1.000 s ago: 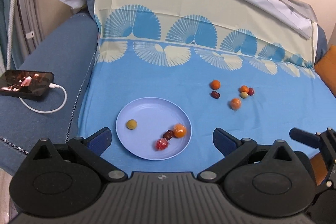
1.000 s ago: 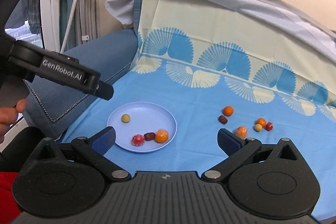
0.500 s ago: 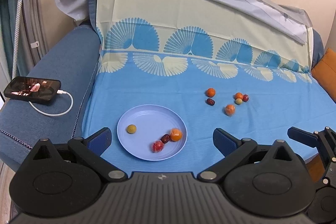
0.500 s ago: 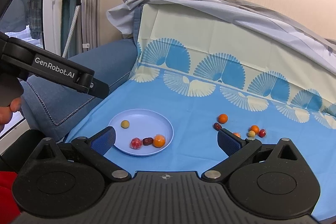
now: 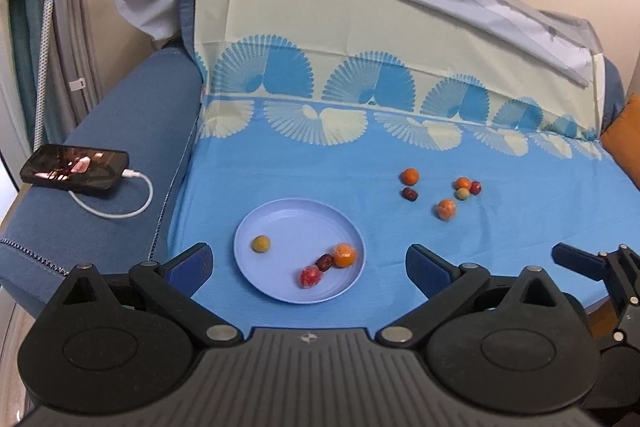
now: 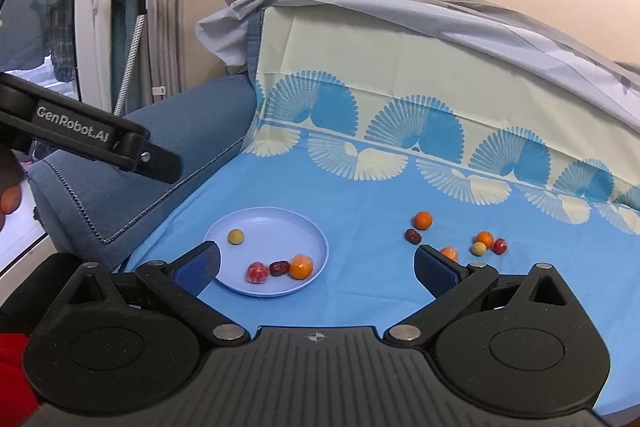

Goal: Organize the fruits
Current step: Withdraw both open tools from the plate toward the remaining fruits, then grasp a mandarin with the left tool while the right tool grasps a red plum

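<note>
Four fruits lay in the blue plate [image 5: 256, 227]: a yellow-green fruit [image 5: 261, 243] alone toward its left side, and a red fruit [image 5: 311, 275], a dark date [image 5: 324, 261] and an orange fruit [image 5: 344, 255] in a touching row near its front right rim. The plate sat on the blue patterned sheet [image 5: 320, 163] spread over the sofa [image 5: 132, 115].

Six more fruits lay loose on the sheet, well apart from the plate to its right. An orange one [image 5: 410, 176] sat just beside a second dark date [image 5: 409, 193]. Farther right, a small orange [image 5: 463, 183], a pale green fruit [image 5: 463, 193] and a small red fruit [image 5: 475, 187] clustered together, with a wrapped orange fruit [image 5: 445, 209] near them toward the front.

The left gripper [image 5: 308, 267] hovered above the near edge of the sheet with its jaws wide apart and nothing between them, the plate showing in the gap. The right gripper [image 6: 316, 265] was likewise held with its jaws spread and gripping nothing; in its view the right finger partly hid the wrapped orange fruit.

A phone [image 5: 75, 169] with a white cable [image 5: 120, 203] plugged in rested on the sofa arm at the left.
</note>
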Tool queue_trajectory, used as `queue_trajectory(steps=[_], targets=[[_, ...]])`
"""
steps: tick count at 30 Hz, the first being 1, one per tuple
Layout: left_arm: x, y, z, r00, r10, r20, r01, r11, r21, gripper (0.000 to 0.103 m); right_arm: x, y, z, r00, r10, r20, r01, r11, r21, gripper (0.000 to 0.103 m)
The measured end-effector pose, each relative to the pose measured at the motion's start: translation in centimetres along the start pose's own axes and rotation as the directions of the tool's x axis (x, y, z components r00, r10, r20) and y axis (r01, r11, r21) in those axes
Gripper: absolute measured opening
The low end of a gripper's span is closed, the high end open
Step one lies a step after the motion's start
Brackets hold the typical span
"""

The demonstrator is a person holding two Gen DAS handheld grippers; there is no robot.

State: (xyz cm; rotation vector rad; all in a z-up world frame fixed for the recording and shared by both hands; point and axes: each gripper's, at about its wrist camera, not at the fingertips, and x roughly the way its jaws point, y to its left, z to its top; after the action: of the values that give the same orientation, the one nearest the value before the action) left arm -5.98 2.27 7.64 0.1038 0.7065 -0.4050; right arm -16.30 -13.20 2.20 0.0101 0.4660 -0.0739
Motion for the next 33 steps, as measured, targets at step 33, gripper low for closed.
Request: queue_trajectory(steps=[33], targets=[[15.4, -10.8, 3.9, 0.977, 0.001, -0.215, 0.023, 0.994, 0.111, 0.103, 9.4, -19.1, -3.4, 0.927, -0.352, -0.128, 0.375, 0.86, 0.347, 0.102]])
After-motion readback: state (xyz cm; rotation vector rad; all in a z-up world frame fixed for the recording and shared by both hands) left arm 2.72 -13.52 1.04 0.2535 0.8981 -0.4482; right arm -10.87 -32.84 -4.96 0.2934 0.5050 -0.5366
